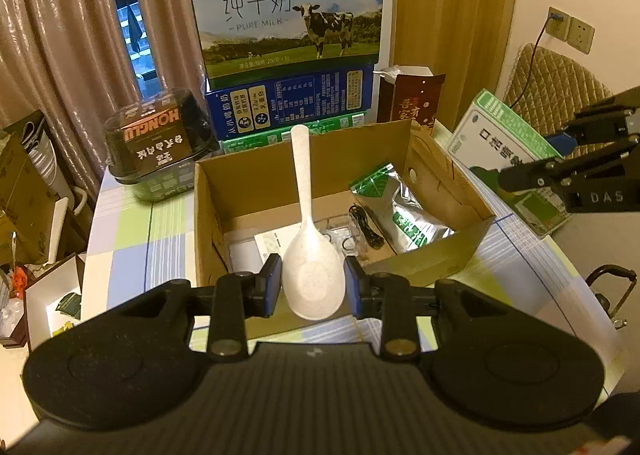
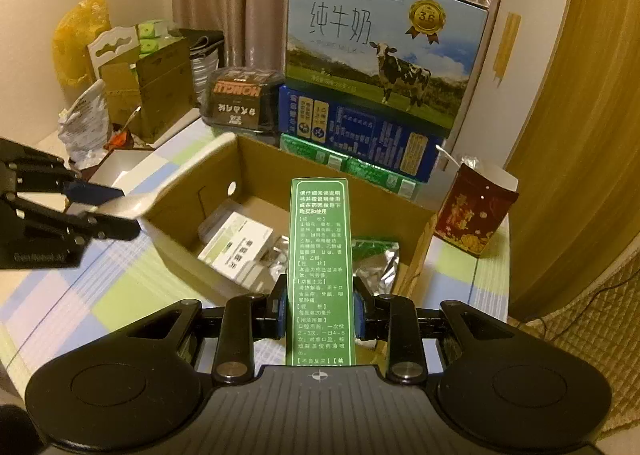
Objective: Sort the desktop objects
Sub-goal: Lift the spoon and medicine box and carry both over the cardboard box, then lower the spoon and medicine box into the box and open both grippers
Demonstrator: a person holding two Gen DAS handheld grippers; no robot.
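My left gripper [image 1: 313, 285] is shut on the bowl of a white rice spoon [image 1: 310, 255], whose handle points away over an open cardboard box [image 1: 208, 215]. My right gripper [image 2: 320, 307] is shut on a green medicine box [image 2: 320, 255], held above the near edge of the same cardboard box [image 2: 248, 159]. In the left wrist view the medicine box [image 1: 500, 147] and right gripper [image 1: 568, 175] are at the right. In the right wrist view the spoon [image 2: 168, 187] and left gripper [image 2: 80, 207] are at the left. Inside the box lie a silver-green pouch [image 1: 404, 211], a black cable [image 1: 366, 227] and a white carton [image 2: 240, 247].
Stacked milk cartons [image 1: 288, 15] stand behind the box. A dark lidded container [image 1: 156, 135] sits at the back left, a red-brown paper bag [image 2: 476, 211] at the right. The table has a checked cloth [image 1: 132, 247]. Bags and boxes [image 2: 148, 79] crowd a side table at the left.
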